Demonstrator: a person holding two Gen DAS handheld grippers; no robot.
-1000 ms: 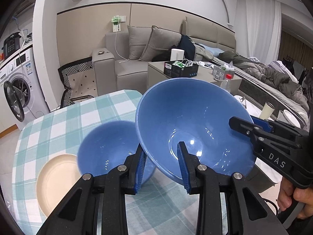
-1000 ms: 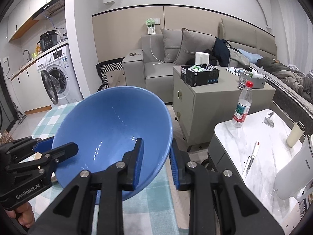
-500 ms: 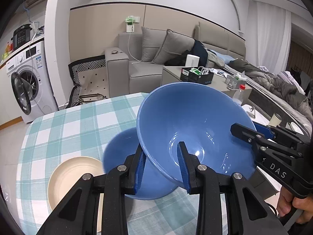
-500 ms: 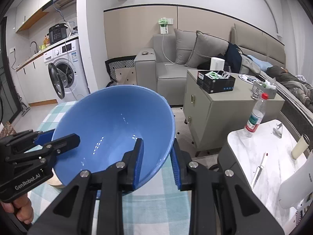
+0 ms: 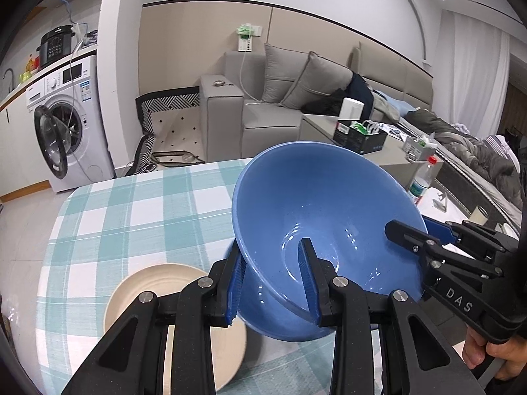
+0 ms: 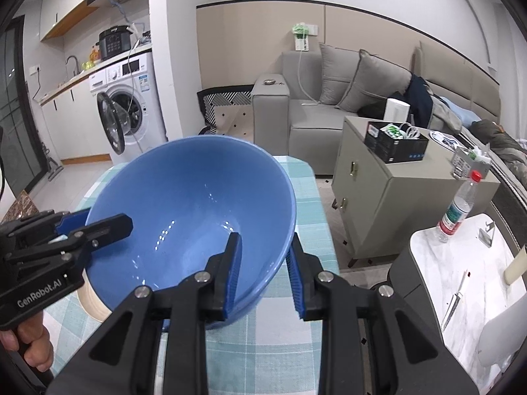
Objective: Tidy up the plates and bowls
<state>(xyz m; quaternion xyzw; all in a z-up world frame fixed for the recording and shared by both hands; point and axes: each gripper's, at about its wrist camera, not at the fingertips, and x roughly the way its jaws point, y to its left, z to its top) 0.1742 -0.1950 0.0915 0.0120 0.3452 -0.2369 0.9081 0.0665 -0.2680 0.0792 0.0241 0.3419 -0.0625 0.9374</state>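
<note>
Both views are evenly and brightly lit by diffuse indoor light from above, with soft, faint shadows. Small white glare specks sit on the glossy inside of the blue bowl [image 5: 329, 217], and the cream plate [image 5: 154, 299] is smeared by motion blur at its 5 o'clock edge. Fisheye distortion bends straight lines strongly, with black vignetting in the corners, heaviest at 10 and 2 o'clock.

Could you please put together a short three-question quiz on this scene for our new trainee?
1. True or false: both grippers clamp the rim of the large glossy blue bowl.
2. What lies on the checked tablecloth beneath the left gripper? A) round cream plate B) steel pot C) glass cup
3. Which gripper grips the rim nearest the clear plastic bottle?

Key: 1 true; 2 A; 3 right.
</note>
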